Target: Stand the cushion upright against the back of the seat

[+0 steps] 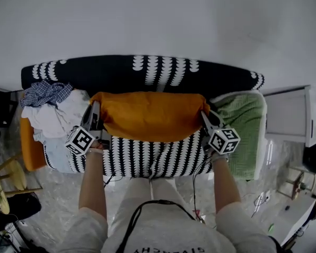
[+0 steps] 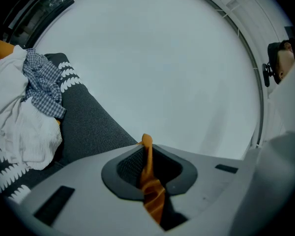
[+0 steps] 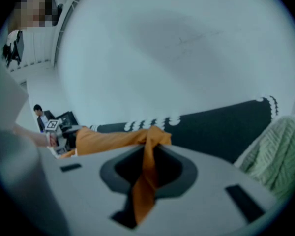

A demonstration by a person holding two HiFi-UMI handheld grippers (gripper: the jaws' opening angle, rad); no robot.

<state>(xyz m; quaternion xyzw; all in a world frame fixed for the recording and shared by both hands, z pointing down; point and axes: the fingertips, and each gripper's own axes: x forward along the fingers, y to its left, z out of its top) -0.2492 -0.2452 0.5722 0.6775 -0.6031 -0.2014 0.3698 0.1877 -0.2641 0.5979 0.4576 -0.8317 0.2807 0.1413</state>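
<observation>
An orange cushion hangs lengthwise over the black-and-white patterned seat, in front of the dark sofa back. My left gripper is shut on the cushion's left corner; orange fabric is pinched between its jaws. My right gripper is shut on the cushion's right corner, and orange cloth runs from its jaws to the stretched cushion. Both ends are held at about the same height.
A heap of white and checked clothes lies on the sofa's left end, also in the left gripper view as clothes. A green knitted blanket covers the right end. A white cabinet stands right of the sofa; the wall is behind it.
</observation>
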